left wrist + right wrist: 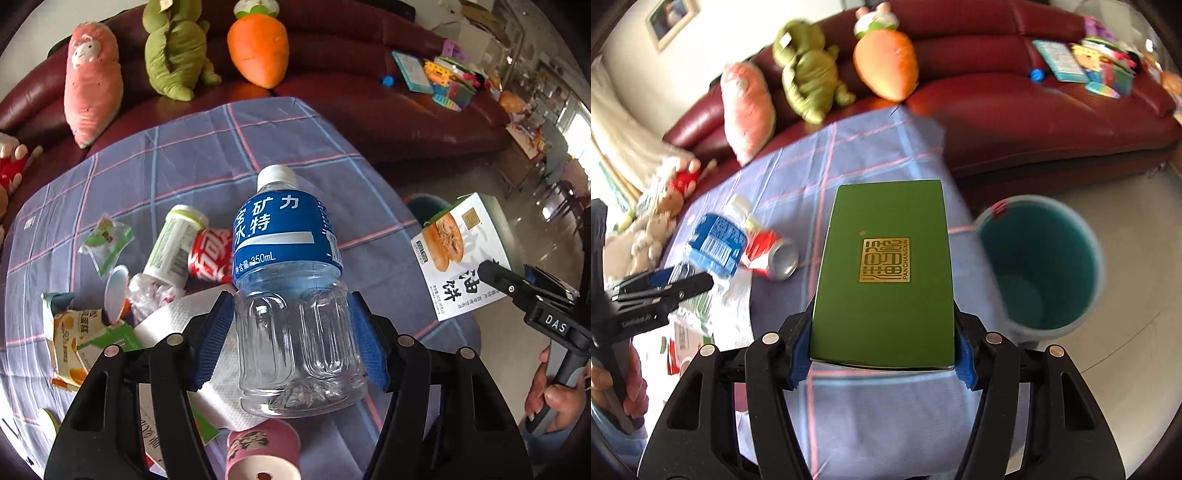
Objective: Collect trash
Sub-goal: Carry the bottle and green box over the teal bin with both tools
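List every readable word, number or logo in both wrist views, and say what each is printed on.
"350mL": blue label of the clear plastic water bottle in the left gripper.
"PANCHANGXIN": gold emblem on the green cardboard box in the right gripper.
"DAS": black body of the right gripper, left wrist view.
Chinese characters on bottle and box: not transcribed. Barcode print on table trash: too small.

Left gripper (291,339) and right gripper (882,354) apparently clamped (fingers spread).

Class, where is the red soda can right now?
The red soda can lies on the checked tablecloth, beside the blue-labelled bottle, left of the green box.
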